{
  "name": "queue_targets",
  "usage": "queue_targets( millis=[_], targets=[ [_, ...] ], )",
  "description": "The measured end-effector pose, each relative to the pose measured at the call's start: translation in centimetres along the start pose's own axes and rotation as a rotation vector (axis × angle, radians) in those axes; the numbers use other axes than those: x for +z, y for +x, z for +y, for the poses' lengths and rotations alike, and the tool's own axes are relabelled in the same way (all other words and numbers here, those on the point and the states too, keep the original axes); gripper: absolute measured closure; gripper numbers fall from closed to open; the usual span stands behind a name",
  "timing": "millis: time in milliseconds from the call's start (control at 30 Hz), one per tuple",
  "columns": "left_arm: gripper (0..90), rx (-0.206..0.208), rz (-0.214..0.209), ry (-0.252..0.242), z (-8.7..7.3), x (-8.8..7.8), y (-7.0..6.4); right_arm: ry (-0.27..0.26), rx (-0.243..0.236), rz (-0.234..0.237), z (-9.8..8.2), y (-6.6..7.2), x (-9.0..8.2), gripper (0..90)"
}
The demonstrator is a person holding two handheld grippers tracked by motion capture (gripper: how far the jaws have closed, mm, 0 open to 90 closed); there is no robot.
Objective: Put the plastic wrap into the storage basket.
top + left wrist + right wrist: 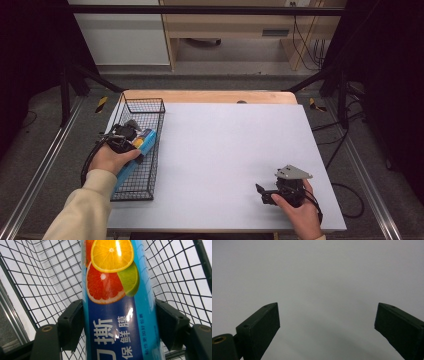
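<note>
Left tool (pixel 117 322) clamped on blue cling-film box (pixel 117 302), one jaw pressed to each long side. Box inside black wire basket (pixel 150 107) at table's (pixel 230 145) left edge, citrus-print end pointing toward far side. Left hand (pixel 111 159) over basket's near half. Right tool (pixel 264 194) wide open, nothing between jaws, low over bare white table near front right corner, pointing left.
</note>
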State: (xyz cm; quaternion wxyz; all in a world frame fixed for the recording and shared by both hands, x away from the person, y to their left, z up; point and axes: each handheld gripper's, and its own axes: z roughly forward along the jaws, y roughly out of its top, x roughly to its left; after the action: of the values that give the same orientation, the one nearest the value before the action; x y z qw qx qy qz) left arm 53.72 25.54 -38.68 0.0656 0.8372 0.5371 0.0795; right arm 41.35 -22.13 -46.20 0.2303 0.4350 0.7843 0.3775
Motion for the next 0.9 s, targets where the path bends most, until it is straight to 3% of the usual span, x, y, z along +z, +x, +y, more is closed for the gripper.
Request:
queue_targets(
  millis=[500,700,900],
  targets=[
    [28.8,0.015,0.012,-0.031,-0.1,-0.2,-0.1,0.008,0.002,0.003,0.0,0.1,0.0,6.4],
    [25.9,-0.002,0.030,-0.146,-0.7,-1.6,0.2,0.007,0.003,0.003,0.0,0.1,0.1,6.4],
    [17.6,0.009,0.070,-0.276,-1.7,-3.1,-0.6,0.006,-0.007,0.002,0.0,0.1,0.1,6.4]
  ],
)
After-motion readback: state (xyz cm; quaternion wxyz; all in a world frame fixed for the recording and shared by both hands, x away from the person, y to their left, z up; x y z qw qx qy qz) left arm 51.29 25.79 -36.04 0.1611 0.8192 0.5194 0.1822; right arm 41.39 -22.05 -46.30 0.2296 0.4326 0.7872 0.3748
